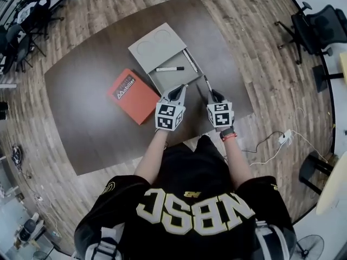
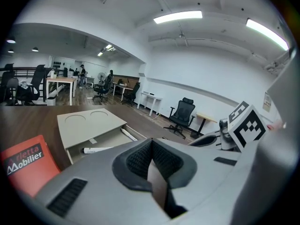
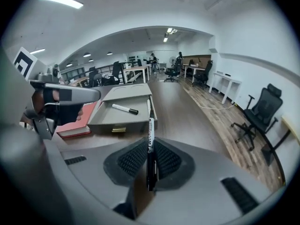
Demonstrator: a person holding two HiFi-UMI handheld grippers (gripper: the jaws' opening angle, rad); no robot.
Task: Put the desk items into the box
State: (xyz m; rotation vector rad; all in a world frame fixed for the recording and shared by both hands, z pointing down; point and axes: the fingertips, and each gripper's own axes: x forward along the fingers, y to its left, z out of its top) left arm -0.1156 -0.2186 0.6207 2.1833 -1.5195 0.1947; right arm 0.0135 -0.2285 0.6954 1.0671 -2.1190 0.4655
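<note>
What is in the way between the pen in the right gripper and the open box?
Nothing visible. The right gripper holds the black marker in front of the box, with only bare table between. A white marker already lies inside.

A dark brown surface (image 1: 87, 102) stands on a wood-plank floor (image 1: 244, 15). A grey box (image 1: 157, 47) lies toward its far edge, about midway along, and a red book (image 1: 133, 95) lies flat just beside the box, on the left.
</note>
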